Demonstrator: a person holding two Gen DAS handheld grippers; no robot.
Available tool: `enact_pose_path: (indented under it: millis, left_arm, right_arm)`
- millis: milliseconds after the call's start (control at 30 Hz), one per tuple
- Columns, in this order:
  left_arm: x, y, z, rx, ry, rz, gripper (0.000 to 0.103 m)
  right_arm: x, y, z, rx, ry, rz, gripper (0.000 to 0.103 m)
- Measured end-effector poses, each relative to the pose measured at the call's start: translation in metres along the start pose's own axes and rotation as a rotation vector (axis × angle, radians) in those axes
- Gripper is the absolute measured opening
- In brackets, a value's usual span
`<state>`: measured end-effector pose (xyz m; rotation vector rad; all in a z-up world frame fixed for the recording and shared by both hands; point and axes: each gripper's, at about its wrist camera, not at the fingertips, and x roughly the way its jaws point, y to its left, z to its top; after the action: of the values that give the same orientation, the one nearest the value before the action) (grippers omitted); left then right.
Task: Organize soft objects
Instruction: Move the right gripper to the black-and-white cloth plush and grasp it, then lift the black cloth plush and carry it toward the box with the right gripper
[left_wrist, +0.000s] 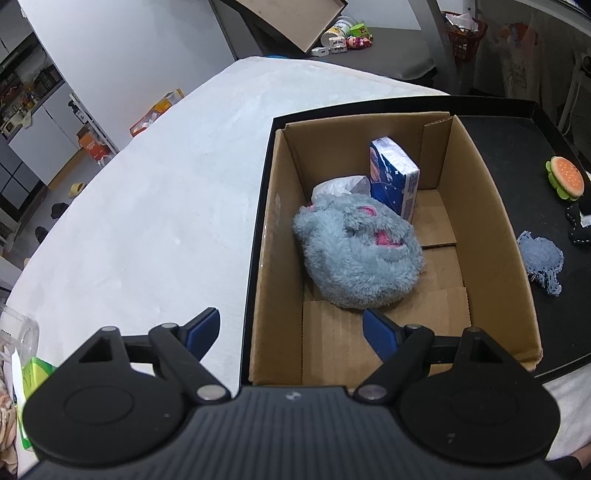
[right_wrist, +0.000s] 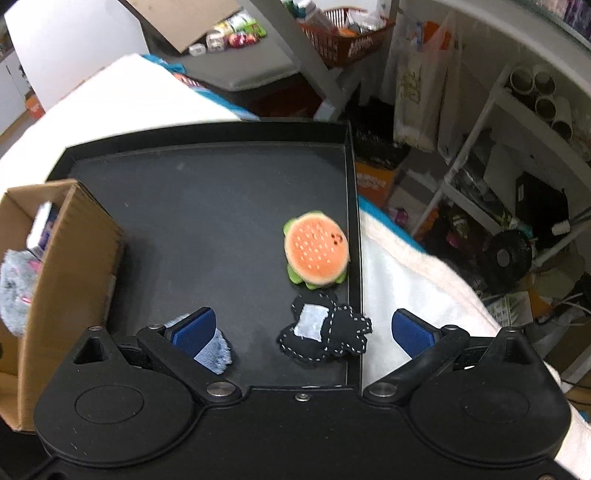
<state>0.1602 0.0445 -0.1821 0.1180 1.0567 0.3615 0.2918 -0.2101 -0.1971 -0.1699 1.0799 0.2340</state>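
Note:
A cardboard box (left_wrist: 280, 206) stands on a black tray (left_wrist: 517, 155). Inside it lie a fluffy grey-blue plush (left_wrist: 358, 251), a blue tissue pack (left_wrist: 395, 177) and a white crumpled bag (left_wrist: 340, 186). My left gripper (left_wrist: 291, 328) hangs open over the box's near left wall, holding nothing. On the tray beside the box (right_wrist: 62, 258) sit a burger plush (right_wrist: 316, 251), a black stitched plush (right_wrist: 325, 334) and a blue denim piece (right_wrist: 214, 350). My right gripper (right_wrist: 303, 328) is open above the tray (right_wrist: 207, 192), and the black plush lies between its fingers, untouched. The denim piece is half hidden behind the left finger.
A white cloth (left_wrist: 147, 206) covers the table around the tray. A green packet and clear plastic (left_wrist: 26, 354) lie at the table's near left. Shelves with tubes (right_wrist: 535, 92) and a red basket (right_wrist: 347, 40) stand beyond the table.

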Motion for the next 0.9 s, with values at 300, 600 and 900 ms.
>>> enact_pose_path:
  millis: [300,600,900]
  left_arm:
    - [0.006,-0.010,0.003,0.033,0.017,0.022,0.083]
    - [0.005,-0.013,0.004,0.044,0.016,0.032,0.083]
    - [0.002,-0.006,0.002,0.016,0.007,0.007,0.083]
  right_arm:
    - [0.025,0.010,-0.002,-0.043,0.073,-0.045,0.101]
    - [0.046,0.015,-0.008,-0.066,0.146,-0.092,0.068]
    - [0.030,-0.003,-0.008,0.024,0.111,-0.101,0.032]
